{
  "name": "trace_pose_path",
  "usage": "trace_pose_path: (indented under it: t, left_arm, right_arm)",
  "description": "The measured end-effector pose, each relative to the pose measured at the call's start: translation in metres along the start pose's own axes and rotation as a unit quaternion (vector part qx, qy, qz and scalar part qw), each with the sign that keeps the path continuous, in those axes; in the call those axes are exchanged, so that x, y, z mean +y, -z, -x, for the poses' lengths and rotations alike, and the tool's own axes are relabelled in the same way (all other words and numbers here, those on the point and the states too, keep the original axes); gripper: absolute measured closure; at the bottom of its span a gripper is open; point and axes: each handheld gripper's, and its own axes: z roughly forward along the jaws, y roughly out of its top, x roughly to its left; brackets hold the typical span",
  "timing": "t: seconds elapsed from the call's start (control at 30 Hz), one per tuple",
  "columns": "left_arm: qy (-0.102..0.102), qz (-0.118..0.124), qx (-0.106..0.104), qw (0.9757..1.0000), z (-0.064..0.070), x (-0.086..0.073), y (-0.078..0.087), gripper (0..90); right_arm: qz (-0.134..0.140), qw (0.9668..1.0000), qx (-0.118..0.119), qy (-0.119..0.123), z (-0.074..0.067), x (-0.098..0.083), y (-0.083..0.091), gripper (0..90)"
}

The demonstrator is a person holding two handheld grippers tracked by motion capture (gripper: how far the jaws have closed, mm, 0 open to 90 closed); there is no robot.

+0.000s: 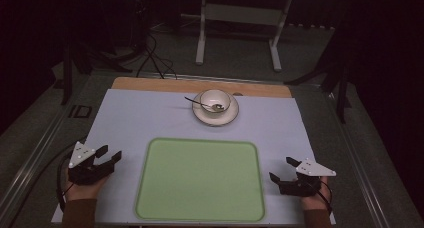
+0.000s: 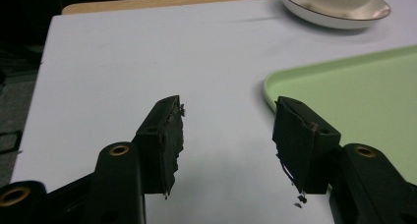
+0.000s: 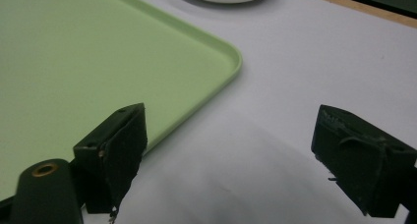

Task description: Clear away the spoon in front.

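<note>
1. Step in hand: start position. The left gripper (image 1: 111, 154) and the right gripper (image 1: 280, 168) rest low on the pale table cover (image 1: 150, 113), one at each side of the green tray (image 1: 200, 180); neither touches the tray.
2. Left gripper state: jaws well apart, nothing between them (the left gripper view shows bare cover in the gap, with the tray's corner just beside the right-hand jaw).
3. Right gripper state: jaws spread wide, nothing held; in the right gripper view its left-hand jaw stands over the tray's edge.
4. Location of the work items: a white cup (image 1: 215, 101) stands upright on a white saucer (image 1: 215, 117) at the far middle of the cover, beyond the tray and well apart from both grippers. A spoon (image 1: 199, 103) leans in the cup, handle pointing out to the left over the rim.
5. Appearance: the cup is round and glossy; the saucer carries a thin dark line at its rim; the tray is bare, with rounded corners and a low raised lip.
6. Next move, as judged: reach forward to the cup set. A grip on the saucer's rim calls for a level, low approach; the spoon is loose and could tip out.
</note>
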Motion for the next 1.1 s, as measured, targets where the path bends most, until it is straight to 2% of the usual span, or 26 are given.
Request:
trace_pose_path:
  t: [0.23,0.73,0.87,1.1]
  left_arm:
    - [0.008,-0.003,0.008,0.9999,-0.001,0.001,-0.001,41.7]
    - [0.001,-0.017,0.012,0.9998,-0.002,0.002,-0.011,40.8]
    - [0.012,-0.019,0.009,0.9997,-0.003,0.003,-0.014,40.8]
    - [0.016,-0.022,0.014,0.9995,-0.004,0.009,-0.016,40.8]
  right_arm:
    - [0.001,1.0,-0.002,0.001,0.0,0.0,-0.001,13.4]
    - [0.005,1.0,-0.004,0.001,0.001,0.001,0.0,13.4]
    - [0.006,1.0,-0.004,0.001,0.001,0.001,0.0,13.4]
    - [0.01,0.9999,-0.008,0.0,0.001,0.001,0.001,13.4]
